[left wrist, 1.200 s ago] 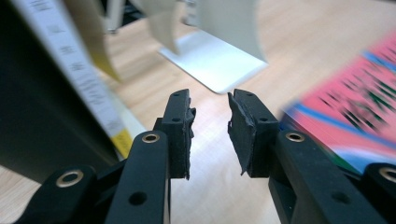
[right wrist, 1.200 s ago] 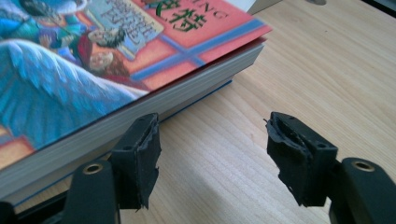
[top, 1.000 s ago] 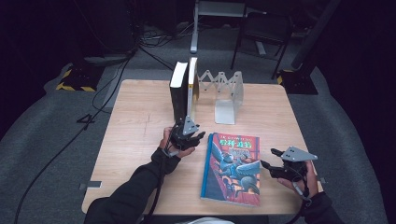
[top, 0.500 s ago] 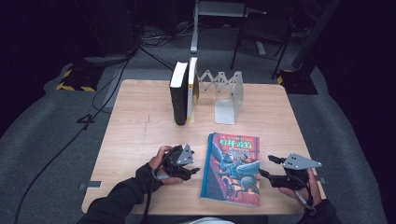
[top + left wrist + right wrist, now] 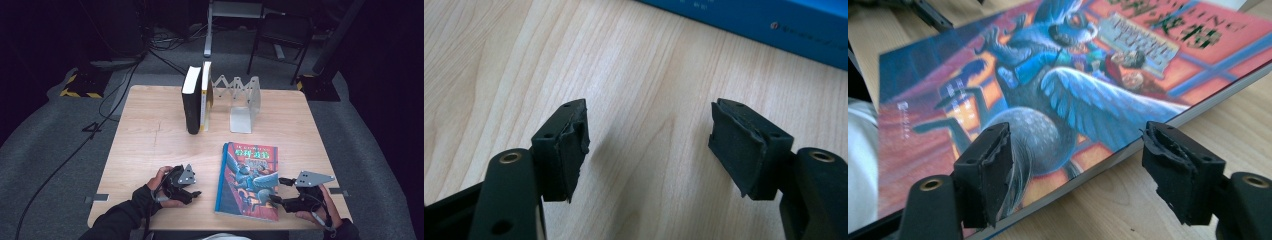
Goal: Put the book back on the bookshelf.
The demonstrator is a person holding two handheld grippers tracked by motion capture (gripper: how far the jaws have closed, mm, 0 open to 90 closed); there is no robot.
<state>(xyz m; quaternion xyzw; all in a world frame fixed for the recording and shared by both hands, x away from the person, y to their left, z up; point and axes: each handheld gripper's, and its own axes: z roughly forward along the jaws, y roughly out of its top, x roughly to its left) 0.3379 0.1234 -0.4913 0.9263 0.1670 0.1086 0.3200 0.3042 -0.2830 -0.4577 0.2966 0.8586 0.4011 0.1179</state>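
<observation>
left tool (image 5: 196,193): low over the counter (image 5: 150,130) near its front edge, left of the middle; jaws spread wide with only bare wood between them; its own view shows the blue spine of the book just beyond the pads (image 5: 566,145).
right tool (image 5: 276,191): near the front right corner of the counter, at the book's right edge; jaws wide apart, gripping nothing; in its view one jaw sits over the cover and the other over the wood beside the page edge.
picture book (image 5: 248,179): lying flat, cover up, along the front edge of the counter, right of the middle, between the two tools.
standing books (image 5: 196,97): two upright, touching each other, toward the far edge at the middle.
white bookend rack (image 5: 241,101): just right of the standing books.
</observation>
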